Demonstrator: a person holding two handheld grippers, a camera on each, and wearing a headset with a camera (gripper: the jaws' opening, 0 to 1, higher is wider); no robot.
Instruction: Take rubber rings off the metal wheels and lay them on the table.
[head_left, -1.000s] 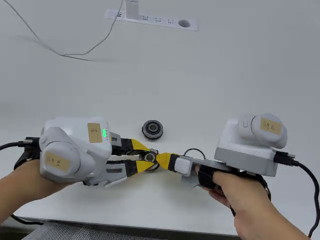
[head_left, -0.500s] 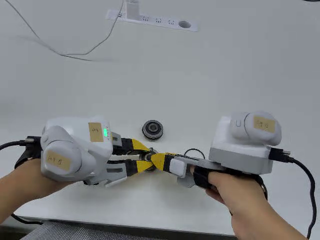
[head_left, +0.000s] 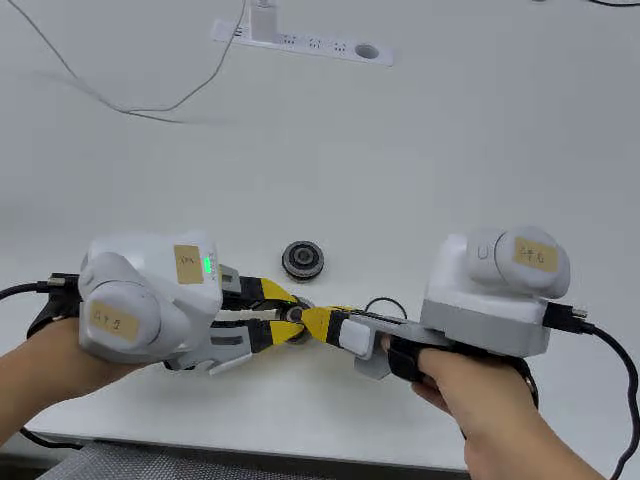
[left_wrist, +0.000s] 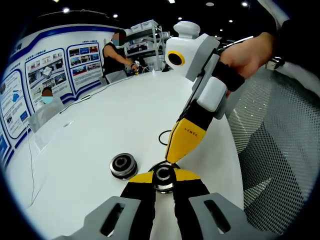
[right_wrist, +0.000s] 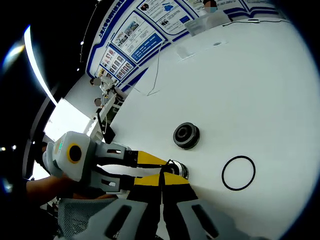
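Since one second ago, the right gripper (head_left: 315, 322) has been closing in from the right, and its yellow tips are now sitting against the rim of the held wheel (head_left: 296, 315).

Two metal wheels are showing.
1. The held wheel (left_wrist: 163, 175) is sitting between the yellow fingertips of the left gripper (head_left: 285, 318), which are clamping it from both sides just above the table (head_left: 450, 150).
2. The second wheel (head_left: 303, 259) is lying flat on the table, just beyond the gripper tips and apart from them. It is also appearing in the left gripper view (left_wrist: 123, 165) and in the right gripper view (right_wrist: 186, 135).

One loose rubber ring (head_left: 388, 299) is lying flat on the table, near the held wheel and partly behind the right gripper's jaws in the head view. In the right gripper view the rubber ring (right_wrist: 222, 173) is lying whole and touching nothing else.

The right gripper (right_wrist: 161, 179) is holding its jaws together, with the tips touching the held wheel (right_wrist: 176, 170). Whether they are pinching rubber cannot be told.

Two hands are gripping the tools: the left hand (head_left: 50, 350) and the right hand (head_left: 470, 385).

One power strip (head_left: 300, 42) is lying at the far edge of the table, with one cable (head_left: 150, 110) trailing to its left.
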